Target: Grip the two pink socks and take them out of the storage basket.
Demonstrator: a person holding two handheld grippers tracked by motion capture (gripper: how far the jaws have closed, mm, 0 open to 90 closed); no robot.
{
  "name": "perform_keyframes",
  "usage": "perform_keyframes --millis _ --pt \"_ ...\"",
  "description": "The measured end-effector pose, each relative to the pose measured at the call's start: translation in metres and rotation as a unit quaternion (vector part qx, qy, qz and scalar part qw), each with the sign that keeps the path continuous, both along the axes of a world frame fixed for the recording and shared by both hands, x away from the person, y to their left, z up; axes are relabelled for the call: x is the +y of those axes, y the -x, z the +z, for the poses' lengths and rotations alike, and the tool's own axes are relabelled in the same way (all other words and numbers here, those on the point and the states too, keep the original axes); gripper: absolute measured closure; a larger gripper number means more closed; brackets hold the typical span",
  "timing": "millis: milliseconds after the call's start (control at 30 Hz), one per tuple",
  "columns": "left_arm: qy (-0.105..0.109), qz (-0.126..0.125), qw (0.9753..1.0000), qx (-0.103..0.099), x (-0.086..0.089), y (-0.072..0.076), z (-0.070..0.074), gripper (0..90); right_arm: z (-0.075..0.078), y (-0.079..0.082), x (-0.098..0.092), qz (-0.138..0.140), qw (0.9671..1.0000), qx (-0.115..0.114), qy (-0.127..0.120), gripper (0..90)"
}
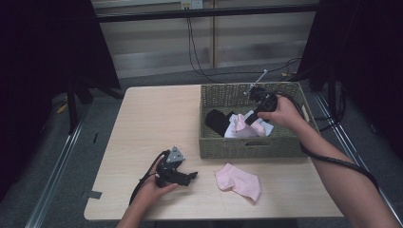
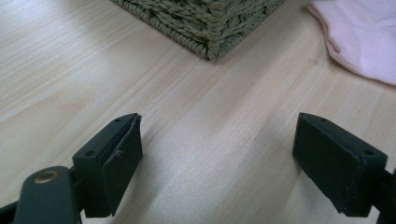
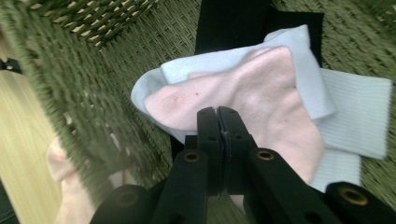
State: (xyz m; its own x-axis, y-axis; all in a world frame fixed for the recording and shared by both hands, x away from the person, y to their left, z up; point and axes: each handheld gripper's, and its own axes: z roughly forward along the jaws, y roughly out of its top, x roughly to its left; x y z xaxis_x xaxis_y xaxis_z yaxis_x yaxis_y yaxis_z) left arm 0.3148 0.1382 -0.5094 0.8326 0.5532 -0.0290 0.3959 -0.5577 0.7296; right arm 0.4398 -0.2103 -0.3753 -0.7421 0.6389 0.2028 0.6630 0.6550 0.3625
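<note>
The jaws of the right gripper (image 3: 217, 122) are pressed together, and in the right gripper view a pink sock (image 3: 243, 98) lies at and under their tips; whether a fold of it is pinched between them cannot be told. This sock rests on a pale blue sock (image 3: 299, 51), beside a white ribbed sock (image 3: 359, 107) and in front of a black sock (image 3: 233, 18), all inside the woven basket (image 1: 247, 147), which stands at the far right part of the table (image 1: 152, 123). The likely step is placing or releasing the pink sock in the basket. To do this well, the jaws should part fully while low over the pile, and the gripper should then rise straight up, so that no fabric is dragged over the basket wall. The left gripper (image 2: 217, 154) has its jaws wide apart with nothing between them, held low over bare wood near the front left of the table; the high view shows the left hand (image 1: 154, 187) around its body. A second pink sock (image 1: 238, 181) lies flat near the front edge, just in front of the basket and to the right of the left gripper. This sock appears to be the next item; a pinch at its near edge would suit.
</note>
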Motion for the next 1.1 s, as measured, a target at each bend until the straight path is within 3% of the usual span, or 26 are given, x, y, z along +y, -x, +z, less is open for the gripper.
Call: perform_keyframes --millis 167,300,500,1100 --pt "0.000 0.000 1.0000 0.000 0.000 0.000 0.000 15.4 0.020 0.004 -0.004 0.005 1.0000 -0.006 -0.002 88.4" --pt "-0.001 -0.001 1.0000 0.002 0.000 0.000 0.000 15.4 0.028 0.006 -0.007 0.005 1.0000 -0.008 -0.001 88.4" --pt "-0.002 -0.001 1.0000 0.002 0.000 0.000 0.000 15.4 0.043 0.011 -0.012 0.005 0.9998 -0.011 -0.018 88.5" --pt "-0.002 -0.001 1.0000 0.002 0.000 0.000 0.000 15.4 0.084 0.026 -0.011 0.029 0.9990 -0.031 -0.015 88.4"
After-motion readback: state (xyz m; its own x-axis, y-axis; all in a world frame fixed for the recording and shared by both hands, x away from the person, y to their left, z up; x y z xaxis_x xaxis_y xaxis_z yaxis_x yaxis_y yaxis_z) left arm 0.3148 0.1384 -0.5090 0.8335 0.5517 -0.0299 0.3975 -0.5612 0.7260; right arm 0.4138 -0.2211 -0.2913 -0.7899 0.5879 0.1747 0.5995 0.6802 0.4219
